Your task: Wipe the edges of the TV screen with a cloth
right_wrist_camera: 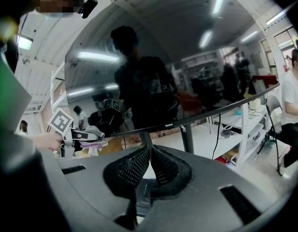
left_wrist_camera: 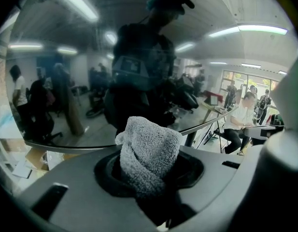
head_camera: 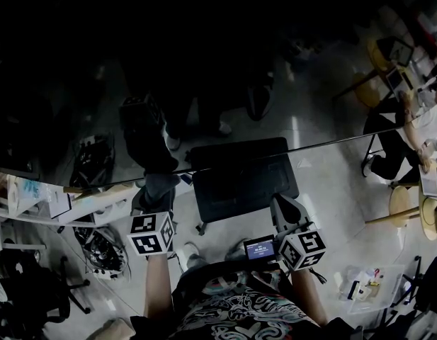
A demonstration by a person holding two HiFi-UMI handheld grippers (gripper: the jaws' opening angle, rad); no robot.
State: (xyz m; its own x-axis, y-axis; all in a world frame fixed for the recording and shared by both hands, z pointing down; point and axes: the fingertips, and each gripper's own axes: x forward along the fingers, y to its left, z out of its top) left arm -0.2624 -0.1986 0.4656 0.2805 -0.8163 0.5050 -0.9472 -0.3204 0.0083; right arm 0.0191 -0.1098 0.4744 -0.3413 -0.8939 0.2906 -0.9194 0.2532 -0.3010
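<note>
A large dark glossy TV screen point(head_camera: 204, 62) fills the upper head view; its bottom edge point(head_camera: 331, 144) runs slanting across the picture. My left gripper point(head_camera: 156, 190) is shut on a bunched grey cloth point(left_wrist_camera: 148, 151), and its tip is right at that bottom edge, left of the black stand base point(head_camera: 243, 190). In the left gripper view the screen point(left_wrist_camera: 81, 81) stands close behind the cloth. My right gripper point(head_camera: 283, 207) is shut with nothing between its jaws point(right_wrist_camera: 149, 151), just below the edge point(right_wrist_camera: 211, 112) and near the stand post point(right_wrist_camera: 187, 138). The left gripper point(right_wrist_camera: 74, 135) also shows in the right gripper view.
A white shelf with papers point(head_camera: 55, 200) stands left, with tangled cables point(head_camera: 98, 250) below it. Wooden stools point(head_camera: 406, 204) and a clear plastic box point(head_camera: 363, 282) are on the floor at right. White shelving point(right_wrist_camera: 255, 124) and a seated person point(right_wrist_camera: 293, 100) lie beyond the TV.
</note>
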